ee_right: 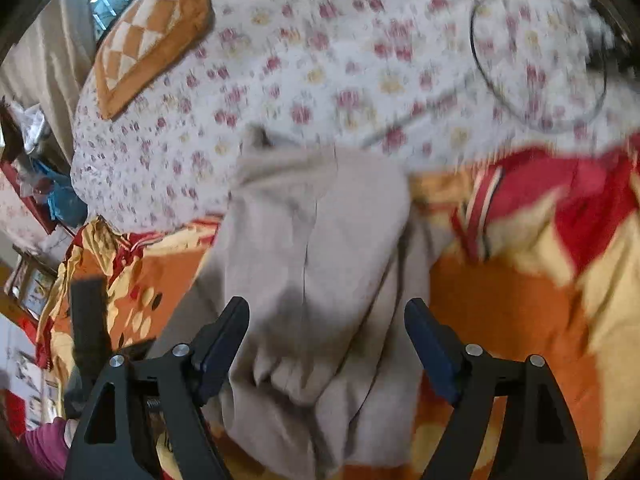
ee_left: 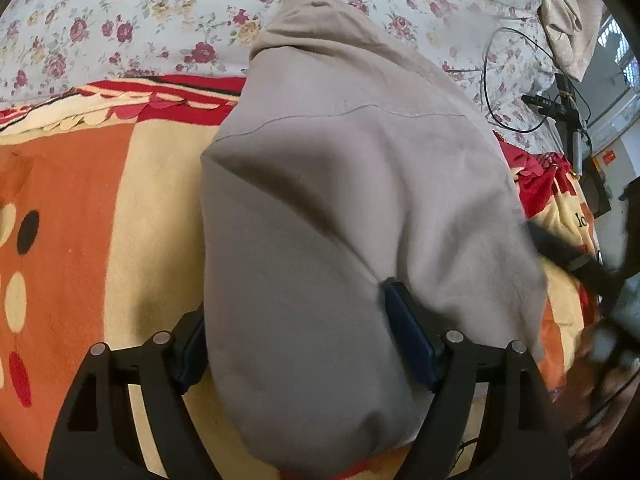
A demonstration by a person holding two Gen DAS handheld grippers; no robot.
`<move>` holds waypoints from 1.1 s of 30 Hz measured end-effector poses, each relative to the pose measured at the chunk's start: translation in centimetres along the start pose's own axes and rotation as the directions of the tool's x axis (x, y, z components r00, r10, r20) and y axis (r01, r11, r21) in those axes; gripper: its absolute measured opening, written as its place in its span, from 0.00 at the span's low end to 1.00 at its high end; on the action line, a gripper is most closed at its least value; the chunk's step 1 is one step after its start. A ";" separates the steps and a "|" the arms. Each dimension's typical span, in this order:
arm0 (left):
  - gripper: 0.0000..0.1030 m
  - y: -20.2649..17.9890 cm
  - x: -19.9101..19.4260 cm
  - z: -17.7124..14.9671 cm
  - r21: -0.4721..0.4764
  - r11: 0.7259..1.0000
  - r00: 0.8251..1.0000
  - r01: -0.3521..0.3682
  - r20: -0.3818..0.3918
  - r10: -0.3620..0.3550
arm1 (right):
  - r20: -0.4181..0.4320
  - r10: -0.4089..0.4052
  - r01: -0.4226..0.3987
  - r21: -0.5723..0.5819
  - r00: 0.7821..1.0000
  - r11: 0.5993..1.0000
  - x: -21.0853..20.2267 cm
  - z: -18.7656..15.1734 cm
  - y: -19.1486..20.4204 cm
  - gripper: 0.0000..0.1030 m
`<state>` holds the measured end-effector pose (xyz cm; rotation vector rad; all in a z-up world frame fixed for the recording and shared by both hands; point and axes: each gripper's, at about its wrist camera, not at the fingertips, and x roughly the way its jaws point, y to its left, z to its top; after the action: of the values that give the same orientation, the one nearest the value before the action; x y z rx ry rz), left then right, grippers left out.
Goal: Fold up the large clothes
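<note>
A large grey-beige garment lies in a folded bulk on the bed, its narrow end pointing to the far side. My left gripper straddles the near end with its jaws wide apart. The cloth fills the gap and covers part of the left finger; the right finger rests against a crease. In the right wrist view, which is blurred, the same garment lies rumpled below my right gripper. That gripper is open, and its pads are clear of the cloth.
An orange, red and cream blanket covers the near bed, with a floral sheet beyond it. A black cable loops on the sheet near a dark stand. A checkered pillow lies far left.
</note>
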<state>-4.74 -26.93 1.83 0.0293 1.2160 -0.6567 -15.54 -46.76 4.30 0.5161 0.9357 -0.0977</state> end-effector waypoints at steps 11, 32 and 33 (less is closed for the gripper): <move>0.81 2.4 -3.6 -1.4 0.043 0.999 0.999 0.023 0.027 -0.024 | 0.019 -0.057 0.056 0.021 0.998 0.998 0.4 -2.7 -2.8 0.03; 0.81 2.5 -5.0 0.1 0.005 1.000 0.998 0.014 0.065 -0.014 | -0.037 -0.121 0.121 -0.012 0.992 0.993 -1.9 -5.8 -3.3 0.00; 0.81 2.3 -4.7 0.3 0.004 1.000 0.998 0.016 0.067 -0.017 | -0.032 -0.109 0.110 0.005 0.993 0.994 -2.0 -5.8 -3.5 0.00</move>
<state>-4.24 -23.03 5.25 0.0002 1.1512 -0.6694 -22.13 -47.40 1.72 0.4732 0.9946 -0.1920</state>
